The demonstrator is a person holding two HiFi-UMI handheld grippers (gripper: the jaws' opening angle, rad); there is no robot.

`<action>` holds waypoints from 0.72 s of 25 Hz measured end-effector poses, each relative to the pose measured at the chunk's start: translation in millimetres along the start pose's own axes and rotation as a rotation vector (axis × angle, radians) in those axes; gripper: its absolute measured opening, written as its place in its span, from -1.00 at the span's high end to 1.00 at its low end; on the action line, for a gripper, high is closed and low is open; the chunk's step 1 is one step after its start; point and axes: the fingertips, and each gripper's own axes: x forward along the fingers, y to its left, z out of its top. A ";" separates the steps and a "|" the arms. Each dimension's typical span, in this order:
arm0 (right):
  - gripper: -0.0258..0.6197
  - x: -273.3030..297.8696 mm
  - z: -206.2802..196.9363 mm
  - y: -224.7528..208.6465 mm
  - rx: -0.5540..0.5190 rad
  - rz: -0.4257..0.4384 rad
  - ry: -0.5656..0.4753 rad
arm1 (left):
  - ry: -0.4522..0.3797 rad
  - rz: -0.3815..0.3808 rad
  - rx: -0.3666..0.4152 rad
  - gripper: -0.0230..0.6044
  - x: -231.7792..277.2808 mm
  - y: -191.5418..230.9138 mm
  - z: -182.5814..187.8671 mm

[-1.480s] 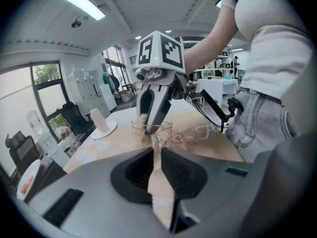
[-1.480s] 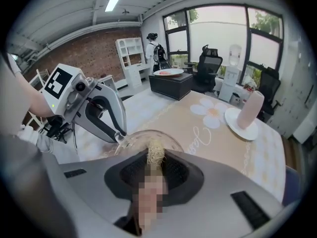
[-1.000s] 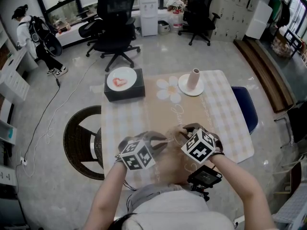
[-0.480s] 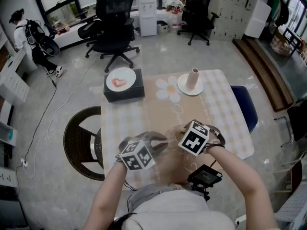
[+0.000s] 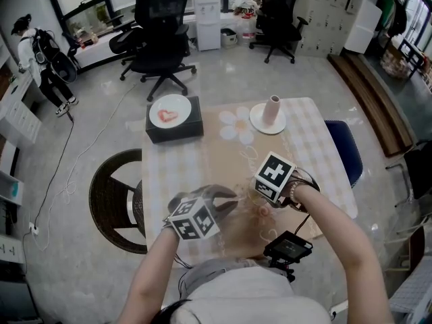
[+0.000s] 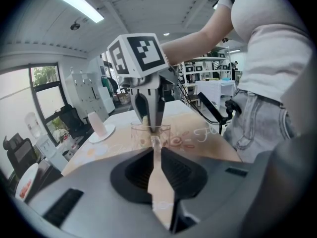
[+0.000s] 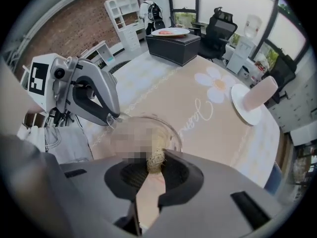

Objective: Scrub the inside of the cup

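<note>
Glass cup (image 6: 139, 134) in left gripper (image 6: 154, 150), scrubber (image 7: 155, 154) in right gripper (image 7: 151, 165)

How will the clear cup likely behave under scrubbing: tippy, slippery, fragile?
The cup looks thin-walled and clear, so it is probably light and tippy. The left gripper pinches only its rim, so it may pivot. Its smooth wall is likely slippery.

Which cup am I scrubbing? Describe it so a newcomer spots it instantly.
On the cloth-covered table, look at the near edge. It is the clear glass cup, its rim pinched by the left gripper, with the right gripper dipping a scrubber inside. The other, a pink cup, is opaque, on a far white saucer.
</note>
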 end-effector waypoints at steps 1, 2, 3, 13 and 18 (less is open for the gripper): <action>0.72 0.5 -1.5 1.2 0.010 0.016 0.002 | 0.000 0.000 0.003 0.76 0.3 0.2 0.1; 0.72 1.0 -2.8 2.9 0.019 0.032 0.003 | 0.001 0.000 0.007 0.76 0.4 0.2 0.0; 0.72 1.4 -4.0 5.2 0.029 0.050 0.004 | 0.002 0.000 0.009 0.76 0.5 0.0 -0.2; 0.73 2.8 -6.0 30.3 0.157 0.310 -0.038 | 0.033 0.016 0.068 0.76 1.0 0.4 -4.7; 0.73 -1.6 -2.4 39.0 0.168 0.418 -0.123 | 0.047 0.031 0.102 0.76 2.1 2.0 -4.9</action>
